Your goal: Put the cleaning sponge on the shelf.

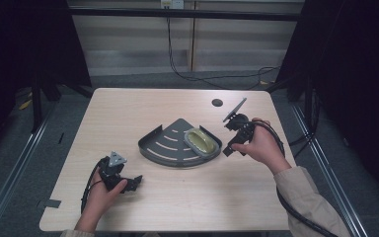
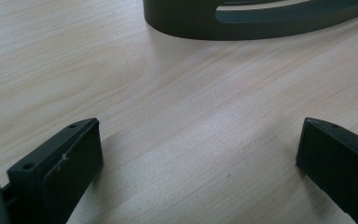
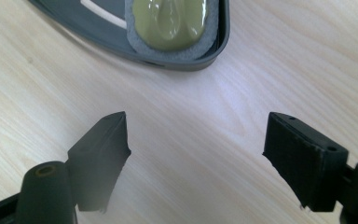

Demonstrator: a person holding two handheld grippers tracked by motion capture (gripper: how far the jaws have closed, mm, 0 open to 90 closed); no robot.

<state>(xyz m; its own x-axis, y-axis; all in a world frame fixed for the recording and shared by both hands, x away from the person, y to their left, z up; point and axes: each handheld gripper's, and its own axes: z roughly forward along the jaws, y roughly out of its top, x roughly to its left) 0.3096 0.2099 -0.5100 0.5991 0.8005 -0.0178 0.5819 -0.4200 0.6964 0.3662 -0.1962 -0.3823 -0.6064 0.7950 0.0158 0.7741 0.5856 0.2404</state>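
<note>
The right tool [image 1: 230,146] sits in the person's right hand [image 1: 259,145], just beside the right end of a dark grey quarter-round tray [image 1: 164,139] that lies on the pale wooden surface [image 1: 128,113]. In the right gripper view its two black jaws stand wide apart with only bare wood between them; it has hold of nothing. Straight ahead of those jaws, near but apart from them, is the tray's corner, and in that corner lies a grey sponge with a glossy yellow-green top [image 3: 170,25], flat on the slotted tray floor and close against the rim.

The left tool [image 1: 134,181] is held by the left hand [image 1: 101,195] well apart from the sponge, on the near side of the tray. In the left gripper view its jaws are likewise spread wide and empty, low over the surface, with the tray's curved outer wall [image 2: 261,23] ahead of them and a stretch of bare wood between.

Beyond the right tool, a small round dark hole [image 1: 217,102] shows in the surface.
</note>
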